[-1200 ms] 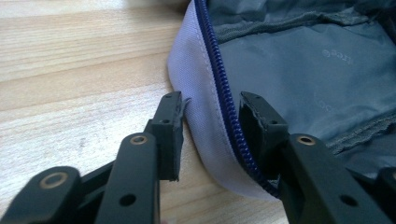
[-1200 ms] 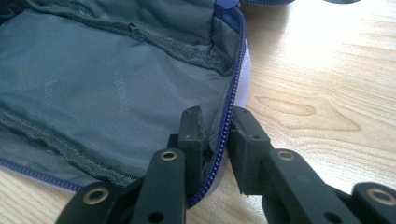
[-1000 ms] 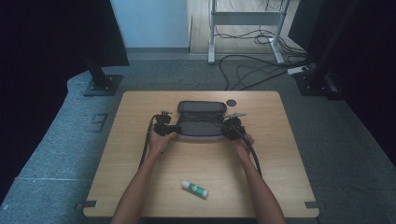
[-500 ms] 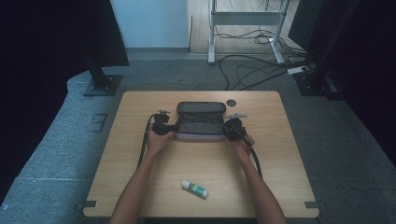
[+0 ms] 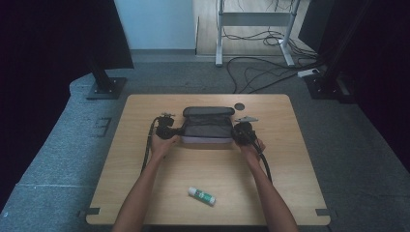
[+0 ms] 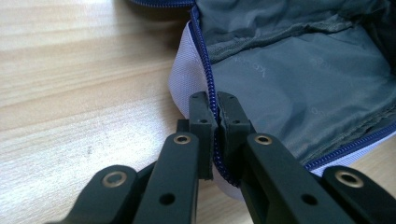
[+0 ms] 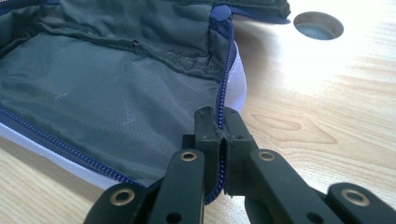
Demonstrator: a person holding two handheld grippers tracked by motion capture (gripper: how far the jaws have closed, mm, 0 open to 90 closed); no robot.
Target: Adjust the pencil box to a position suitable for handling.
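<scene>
An open zip pouch [image 5: 208,125] with grey lining, white outer fabric and a blue zipper lies at the table's middle. My left gripper [image 5: 170,131] is at its left end; the left gripper view has the jaws [image 6: 212,105] pinched on the pouch's zipper edge [image 6: 205,70], having just closed on it. My right gripper [image 5: 241,133] is at the pouch's right end, its jaws [image 7: 219,121] shut on the zipper rim [image 7: 228,60] there. The grey lining [image 7: 107,88] lies open between both grips.
A white glue stick with a green label [image 5: 202,195] lies near the table's front edge. A round cable hole [image 5: 240,106] sits behind the pouch's right end. Cables trail from each gripper along the forearms. Beyond the table stand monitor stands and floor cables.
Both grippers have drawn in against the ends of the pouch and their jaws have come together on its rim. The hands have barely shifted.
</scene>
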